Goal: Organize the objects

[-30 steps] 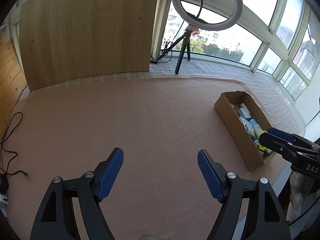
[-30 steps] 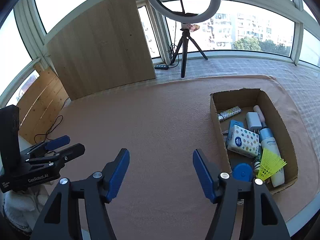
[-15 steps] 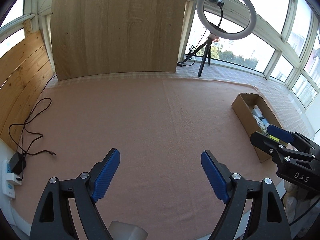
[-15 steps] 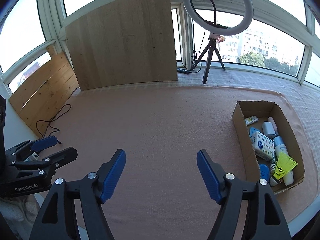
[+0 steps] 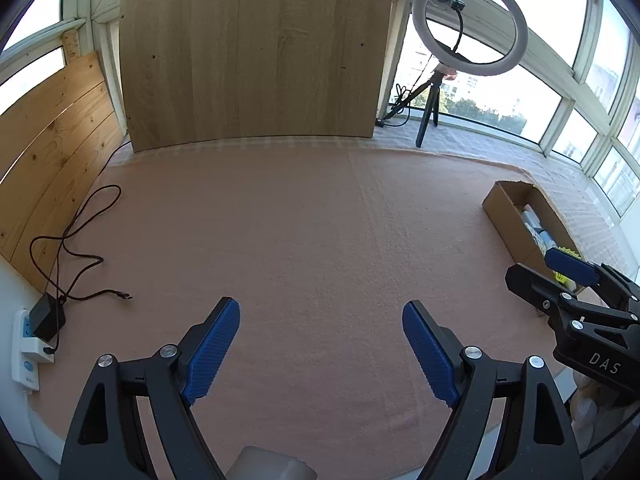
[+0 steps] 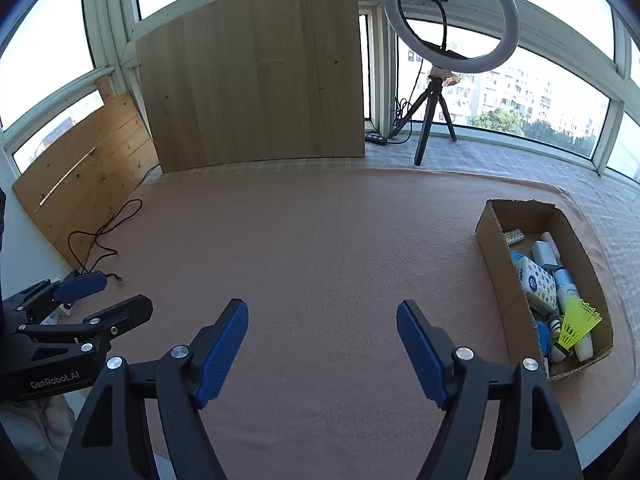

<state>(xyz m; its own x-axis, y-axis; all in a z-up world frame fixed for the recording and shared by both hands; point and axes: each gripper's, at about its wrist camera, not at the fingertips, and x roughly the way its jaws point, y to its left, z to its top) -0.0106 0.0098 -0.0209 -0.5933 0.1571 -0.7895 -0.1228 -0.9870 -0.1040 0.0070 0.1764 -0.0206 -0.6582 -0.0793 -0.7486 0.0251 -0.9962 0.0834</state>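
A cardboard box [image 6: 496, 276] lies on the pink cloth [image 6: 320, 240] at the right. It holds several items: a yellow shuttlecock [image 6: 576, 322], a dotted tissue pack [image 6: 536, 286], white bottles and a blue round thing. The left wrist view shows the box [image 5: 504, 216] at the far right. My right gripper [image 6: 321, 305] hovers over bare cloth, left of the box; its jaws are opening with nothing between them. My left gripper [image 5: 320, 306] stands open and empty above the cloth. Each gripper shows at the edge of the other's view [image 5: 540, 270] [image 6: 126, 292].
A wooden board [image 6: 256, 80] leans at the back. A ring light [image 6: 509, 16] on a tripod stands beside it. Pine planks [image 5: 48, 168] line the left. A dark cable [image 5: 80, 220] runs to a power strip [image 5: 28, 344] at the cloth's left edge.
Both grippers have drawn back from the box, so it looks smaller and further right. More of the left side, with cable and planks, has come into view. The right jaws stand wider.
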